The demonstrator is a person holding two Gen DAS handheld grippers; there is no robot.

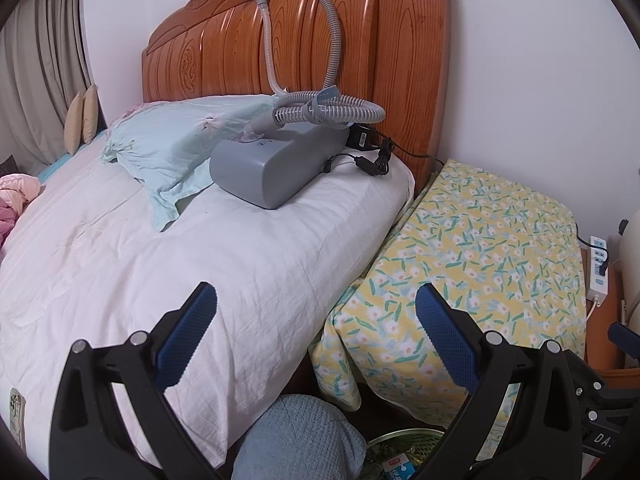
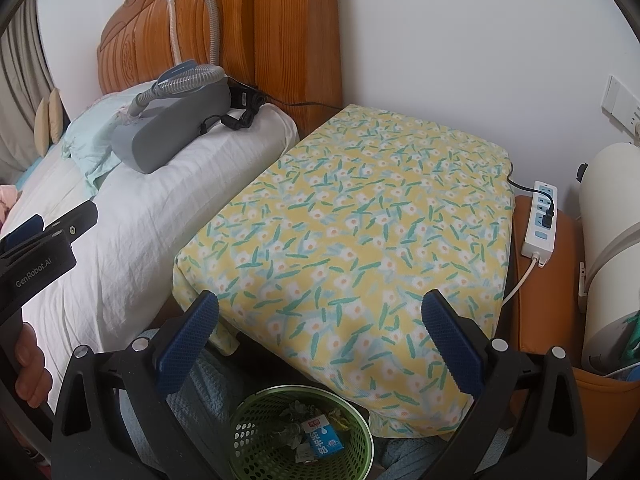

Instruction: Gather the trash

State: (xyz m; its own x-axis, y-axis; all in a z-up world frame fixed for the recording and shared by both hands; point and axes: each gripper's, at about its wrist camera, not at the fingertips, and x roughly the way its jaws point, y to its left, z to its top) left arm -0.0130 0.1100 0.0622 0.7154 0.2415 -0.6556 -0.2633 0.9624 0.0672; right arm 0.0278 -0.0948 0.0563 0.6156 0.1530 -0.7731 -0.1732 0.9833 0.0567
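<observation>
Both the left gripper (image 1: 316, 308) and right gripper (image 2: 320, 316) are hanging wide apart and empty, while the milk carton (image 2: 320, 438) is lying in the green basket (image 2: 362, 424) at bottom centre, looking light and crushable, best pinched across its flat sides.

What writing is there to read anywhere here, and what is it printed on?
"GenRobot.AI": on the black body of the left gripper.
"DA": cut-off white letters on the right gripper, at the frame edge.
Milk carton in the green basket: large white characters, too blurred to read.
Power strip: no readable text.
</observation>
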